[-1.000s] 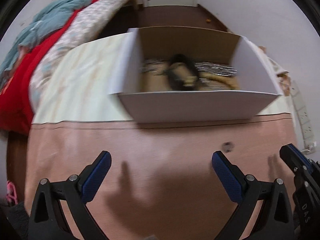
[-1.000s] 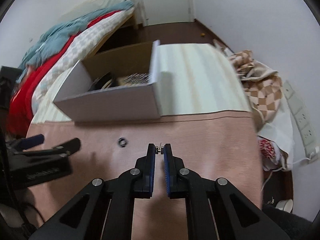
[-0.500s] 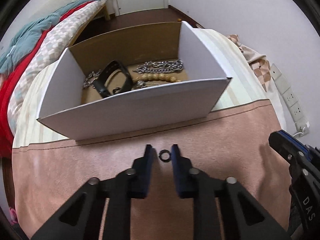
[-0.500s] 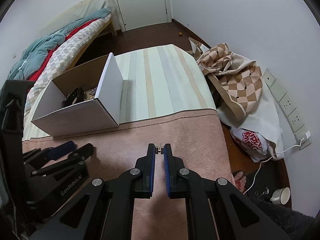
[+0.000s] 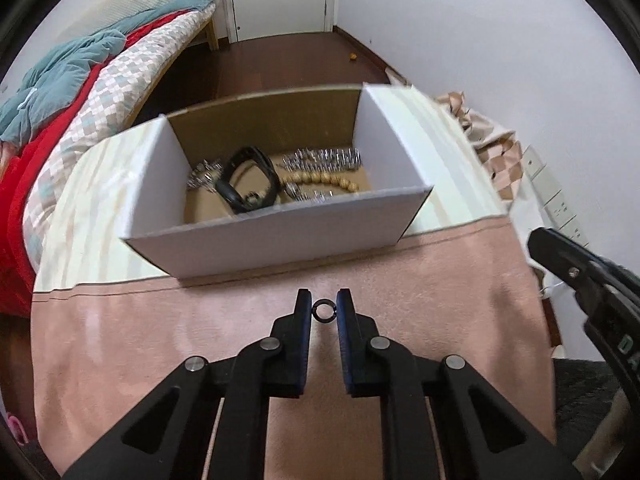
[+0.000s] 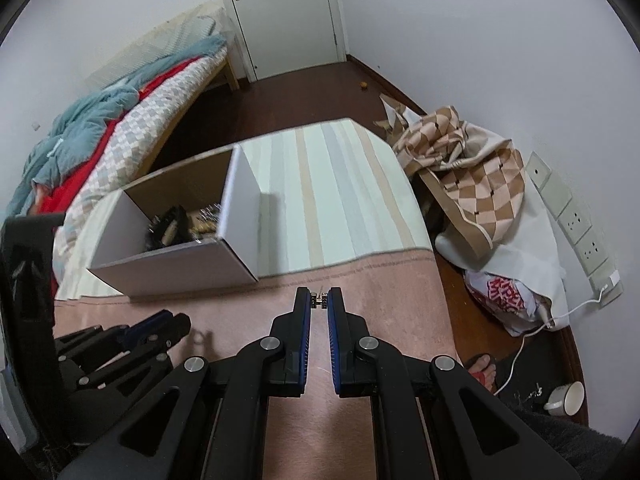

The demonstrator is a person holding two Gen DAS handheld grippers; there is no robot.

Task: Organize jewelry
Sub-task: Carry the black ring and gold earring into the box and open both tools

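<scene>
Clamped between the tips of the left gripper (image 5: 324, 307) in its own wrist view is a small dark ring (image 5: 324, 311), both pads touching its sides, the jaws narrowed to the ring's width. The ring sits over the pink cloth (image 5: 160, 340) that covers the near part of the surface; whether it is lifted clear of the cloth or resting on it cannot be told. Just beyond the tips, across the seam where the pink cloth meets the striped cloth (image 5: 92, 200), stands the white cardboard box (image 5: 280, 240), open at the top. Inside it lie a black watch band (image 5: 248, 184), a string of tan beads (image 5: 324, 180) and silver chains (image 5: 324, 158) toward the far wall. At the right edge of this view the right gripper (image 5: 576, 268) shows as a black arm over the pink cloth's right edge.

From the right wrist view, the right gripper (image 6: 319, 300) has its jaws nearly together, pinching a tiny metallic piece (image 6: 319, 299) at the very tips; it is too small to identify. It hangs over the pink cloth (image 6: 380, 292) near the seam with the striped cloth (image 6: 340, 200). The box (image 6: 180, 268) stands to the left, and the left gripper (image 6: 160, 324) lies low at the left edge. A checked bag (image 6: 472, 176) sits on the floor off the right edge.
</scene>
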